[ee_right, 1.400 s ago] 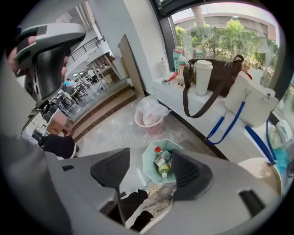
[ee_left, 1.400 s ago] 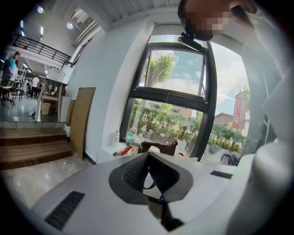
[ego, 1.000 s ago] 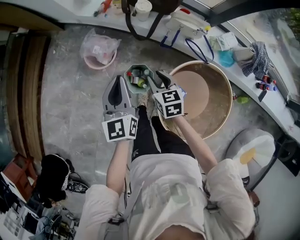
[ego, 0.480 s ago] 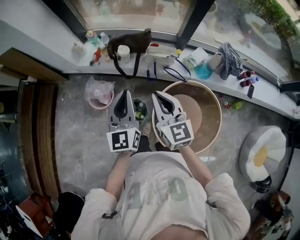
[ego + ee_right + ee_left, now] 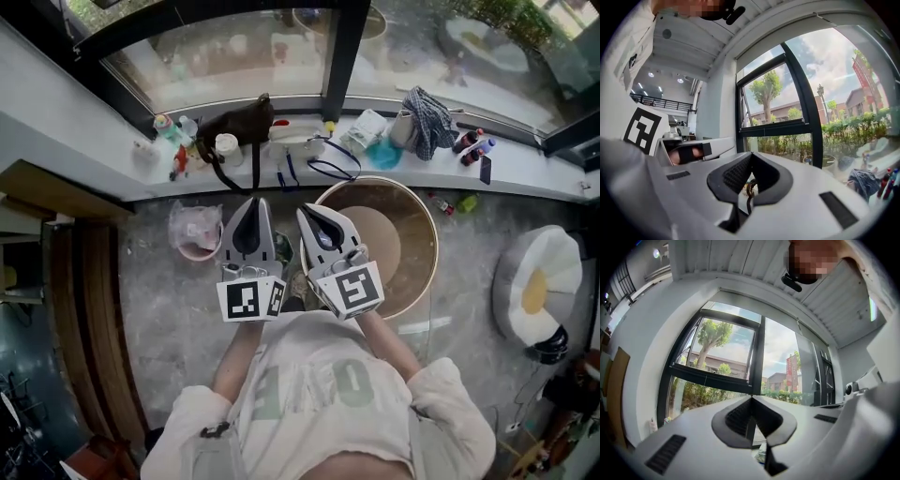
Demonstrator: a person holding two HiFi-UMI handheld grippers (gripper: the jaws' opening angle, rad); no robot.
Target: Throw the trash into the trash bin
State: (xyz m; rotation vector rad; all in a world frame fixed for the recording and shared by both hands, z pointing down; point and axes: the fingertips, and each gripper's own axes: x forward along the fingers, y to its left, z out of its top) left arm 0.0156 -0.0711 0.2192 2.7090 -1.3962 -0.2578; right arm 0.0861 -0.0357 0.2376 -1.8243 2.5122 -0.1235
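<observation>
I hold both grippers up side by side in front of my chest, pointing level at the window. In the head view, the left gripper (image 5: 251,208) and the right gripper (image 5: 310,215) are both shut with nothing in them. The left gripper view shows its jaws (image 5: 753,399) meeting against the window. The right gripper view shows the same for the right gripper (image 5: 750,157). The small green trash bin (image 5: 286,249) stands on the floor far below, in the gap between the two grippers. It is mostly hidden, and I cannot see what is in it.
A round wooden table (image 5: 417,234) stands right of the bin. A pink basin with a plastic bag (image 5: 195,232) sits to its left. The windowsill (image 5: 525,173) carries a dark bag (image 5: 234,127), bottles and a cloth. A white and yellow cushion (image 5: 534,286) lies at the right.
Both grippers have risen from just above the bin to chest height and swung from pointing down to pointing level. The right jaws have closed. The view now takes in the window.
</observation>
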